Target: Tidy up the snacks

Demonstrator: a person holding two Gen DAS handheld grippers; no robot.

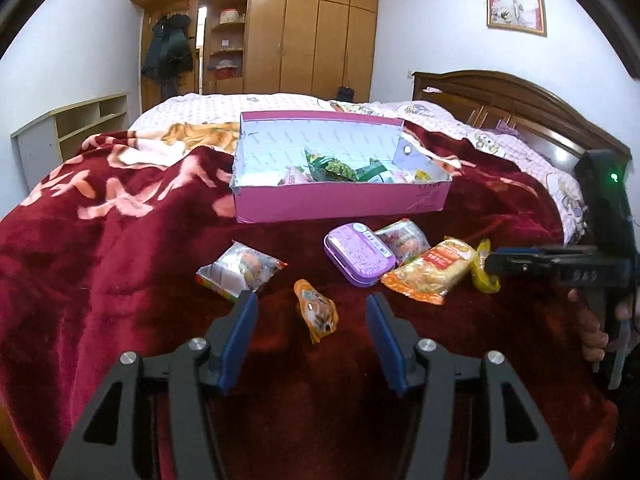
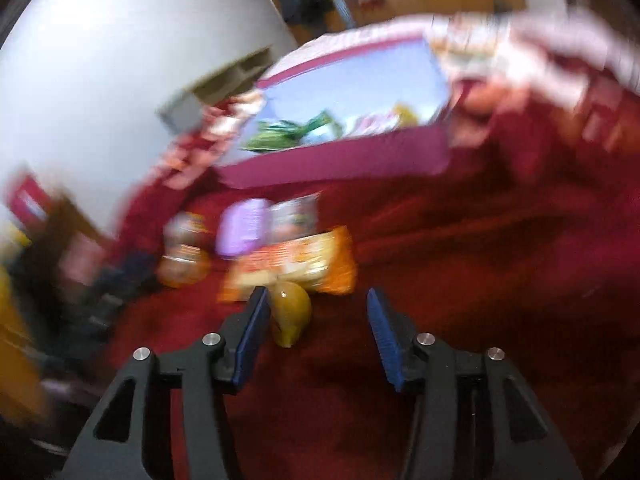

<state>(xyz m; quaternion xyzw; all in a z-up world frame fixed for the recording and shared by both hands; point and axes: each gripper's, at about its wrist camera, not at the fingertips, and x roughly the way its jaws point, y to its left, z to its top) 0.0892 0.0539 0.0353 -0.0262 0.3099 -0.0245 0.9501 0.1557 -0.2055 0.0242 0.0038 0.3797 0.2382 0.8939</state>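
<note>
A: Left wrist view: left tongs (image 1: pixel 312 306) spread at lower centre, gripping nothing; small orange packet (image 1: pixel 316 314) lies on the red blanket (image 1: pixel 100 280) between them.

B: Snacks?

A: Purple tin (image 1: pixel 359 253) and noodle pack (image 1: pixel 432 270) mid-frame, below the pink box (image 1: pixel 340 200).

B: Right tongs (image 2: pixel 316 308)?

A: Spread, empty; yellow packet (image 2: pixel 290 314) beside the left pad. View blurred.

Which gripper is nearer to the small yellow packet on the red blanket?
Right. The right gripper has the yellow packet beside its fingertips; the left gripper is over the small orange packet.
</note>
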